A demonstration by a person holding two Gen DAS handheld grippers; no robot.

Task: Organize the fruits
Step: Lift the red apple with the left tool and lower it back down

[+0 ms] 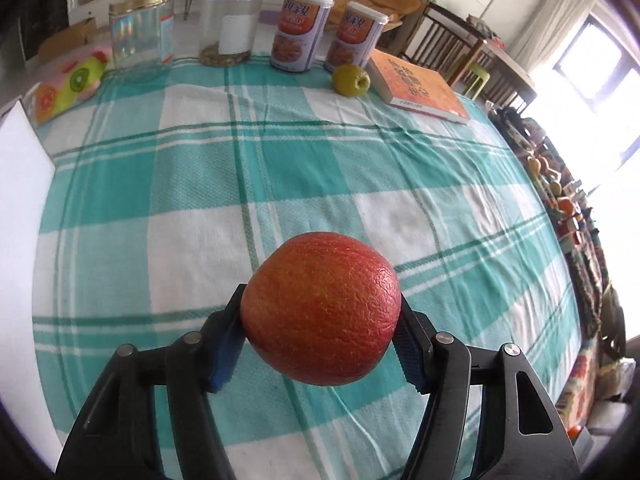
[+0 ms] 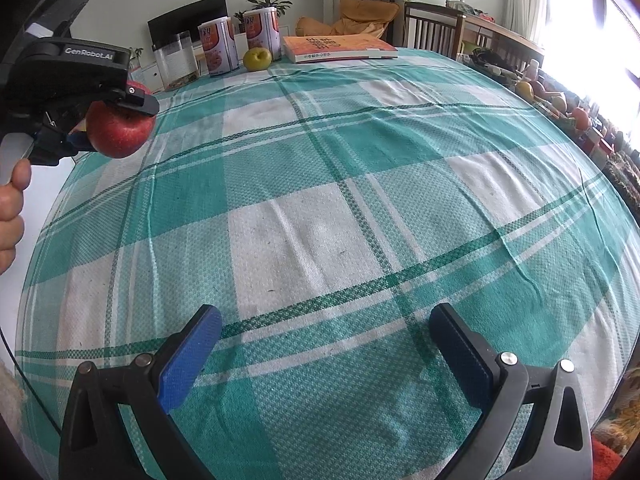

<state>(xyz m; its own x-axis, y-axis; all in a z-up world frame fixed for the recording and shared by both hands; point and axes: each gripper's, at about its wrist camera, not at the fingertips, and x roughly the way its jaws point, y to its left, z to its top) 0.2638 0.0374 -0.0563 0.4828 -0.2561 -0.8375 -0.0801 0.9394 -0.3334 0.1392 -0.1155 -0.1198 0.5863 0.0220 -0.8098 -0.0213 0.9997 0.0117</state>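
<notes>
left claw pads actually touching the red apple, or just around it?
Touching. The left wrist view shows the red apple pinched in the left claw, both blue pads pressed against its sides, and it hangs clear above the tablecloth.

Left gripper (image 1: pixel 320 320) is up off the table at the left side, fingers clamped on both sides of the red apple (image 1: pixel 322 310). Right gripper (image 2: pixel 326 344) sits low and near, fingers spread wide, holding nothing.
</notes>
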